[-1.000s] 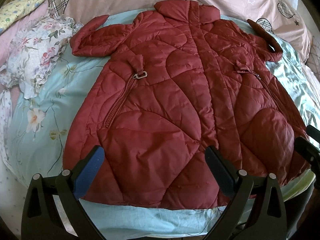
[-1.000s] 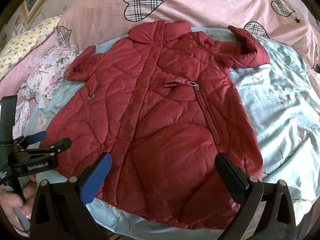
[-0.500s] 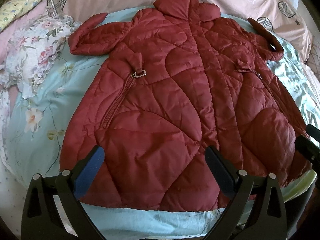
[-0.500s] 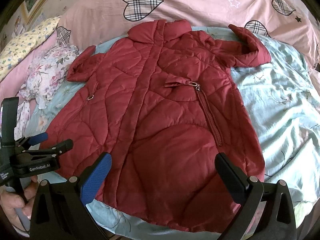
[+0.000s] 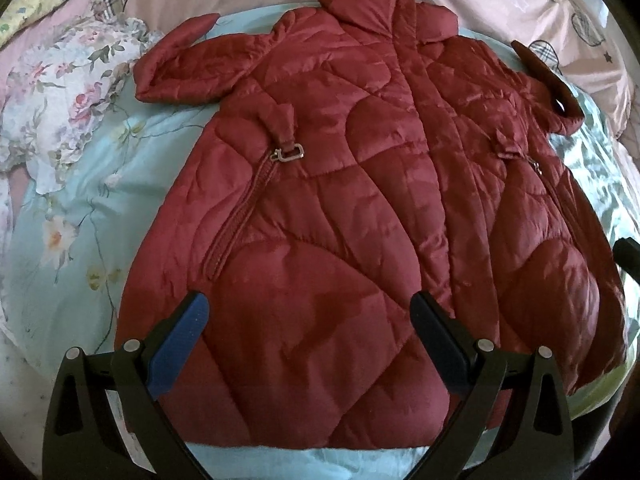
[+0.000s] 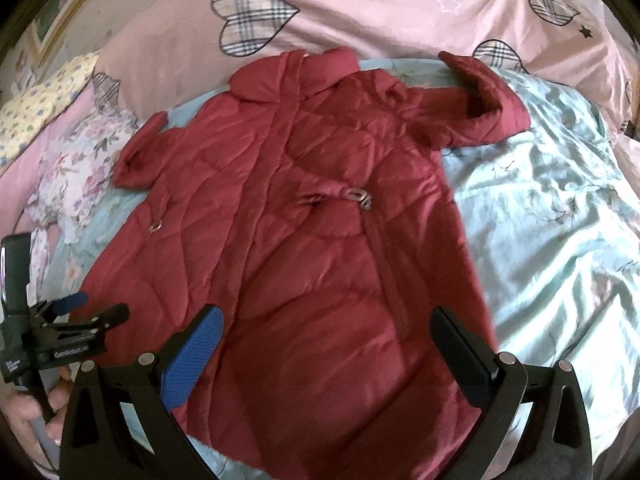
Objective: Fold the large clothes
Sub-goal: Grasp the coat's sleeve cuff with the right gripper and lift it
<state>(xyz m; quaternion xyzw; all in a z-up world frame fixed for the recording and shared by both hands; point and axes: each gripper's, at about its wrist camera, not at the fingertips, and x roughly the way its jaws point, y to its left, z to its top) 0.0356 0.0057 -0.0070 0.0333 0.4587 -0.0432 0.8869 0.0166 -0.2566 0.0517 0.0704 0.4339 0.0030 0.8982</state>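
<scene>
On the light-blue floral sheet (image 6: pixel 552 208) the red quilted coat (image 5: pixel 340 208) lies flat, a floral garment (image 5: pixel 68 108) beside its sleeve. Left gripper (image 5: pixel 308 320) and right gripper (image 6: pixel 326 332) hover with fingers wide, empty.

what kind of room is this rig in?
Most likely a bedroom. The red quilted coat lies spread on a bed's pale blue floral sheet, with a pink heart-print duvet behind it. Both grippers hover open above the coat's hem.
</scene>
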